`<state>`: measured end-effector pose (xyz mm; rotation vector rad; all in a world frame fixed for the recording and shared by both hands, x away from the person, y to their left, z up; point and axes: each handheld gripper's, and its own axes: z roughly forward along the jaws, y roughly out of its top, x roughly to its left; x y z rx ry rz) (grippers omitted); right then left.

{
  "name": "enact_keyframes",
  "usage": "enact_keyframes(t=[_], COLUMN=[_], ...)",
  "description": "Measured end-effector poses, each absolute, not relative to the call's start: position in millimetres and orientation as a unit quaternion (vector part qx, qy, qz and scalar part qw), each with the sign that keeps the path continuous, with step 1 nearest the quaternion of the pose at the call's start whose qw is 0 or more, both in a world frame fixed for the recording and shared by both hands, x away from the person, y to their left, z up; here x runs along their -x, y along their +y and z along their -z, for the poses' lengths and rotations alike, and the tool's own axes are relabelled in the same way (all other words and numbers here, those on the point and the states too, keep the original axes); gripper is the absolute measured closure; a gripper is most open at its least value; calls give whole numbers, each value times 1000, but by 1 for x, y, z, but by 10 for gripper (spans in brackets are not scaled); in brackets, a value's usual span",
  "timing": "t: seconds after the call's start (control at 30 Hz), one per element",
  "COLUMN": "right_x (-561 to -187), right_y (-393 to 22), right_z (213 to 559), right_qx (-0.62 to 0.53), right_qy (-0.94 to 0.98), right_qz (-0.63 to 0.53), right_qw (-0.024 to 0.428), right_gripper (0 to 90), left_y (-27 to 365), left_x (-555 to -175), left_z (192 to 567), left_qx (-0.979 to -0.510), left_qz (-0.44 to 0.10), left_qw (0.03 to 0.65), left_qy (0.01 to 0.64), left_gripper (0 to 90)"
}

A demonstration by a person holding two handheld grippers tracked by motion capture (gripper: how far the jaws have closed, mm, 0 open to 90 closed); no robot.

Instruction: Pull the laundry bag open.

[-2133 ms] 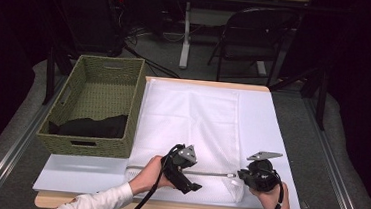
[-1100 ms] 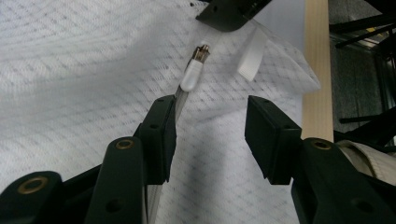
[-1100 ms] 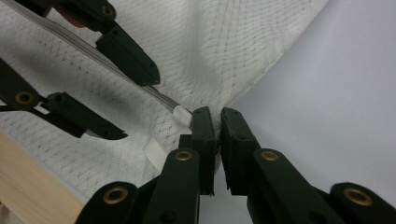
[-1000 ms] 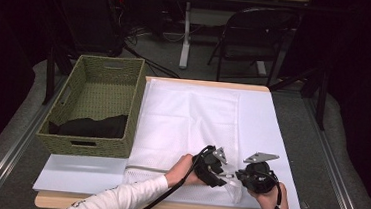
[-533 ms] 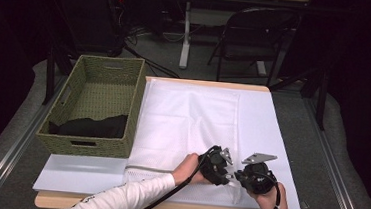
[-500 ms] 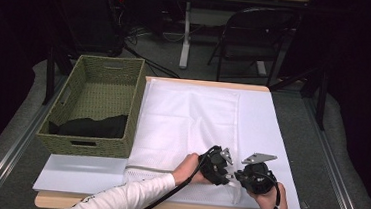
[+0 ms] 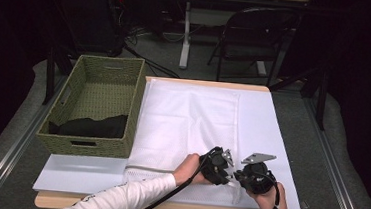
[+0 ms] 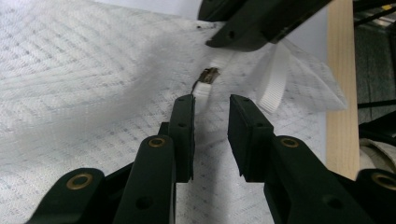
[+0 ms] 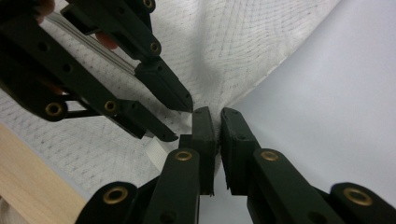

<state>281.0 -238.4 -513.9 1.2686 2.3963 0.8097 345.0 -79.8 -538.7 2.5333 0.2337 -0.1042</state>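
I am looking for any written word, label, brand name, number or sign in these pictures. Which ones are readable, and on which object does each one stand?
None: no readable text in any view.
White mesh bag: plain cloth, no print.
Its zipper pull: too small and blurred to show any marking.
Woven basket: no label visible.
Left gripper and right gripper: black jaws with brass rivets, no lettering.
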Motion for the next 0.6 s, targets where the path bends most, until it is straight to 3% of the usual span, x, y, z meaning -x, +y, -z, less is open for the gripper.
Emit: enact_keyframes(t=[0.27,0.6], right_x=[-281,-281], right_y=[-237,-238], right_z=[513,514], right_qx=[-442,-445], right_qy=[836,835], right_qz=[-286,-288], right_qw=[153,151], right_gripper=[849,849], left_y=[-83,-87], left_x=[-346,-341], left_z=[540,541], left_qx=[-954,-954], left_qz=[43,22], left_qw=[286,288], left_qy=[81,77], left_gripper=[708,810])
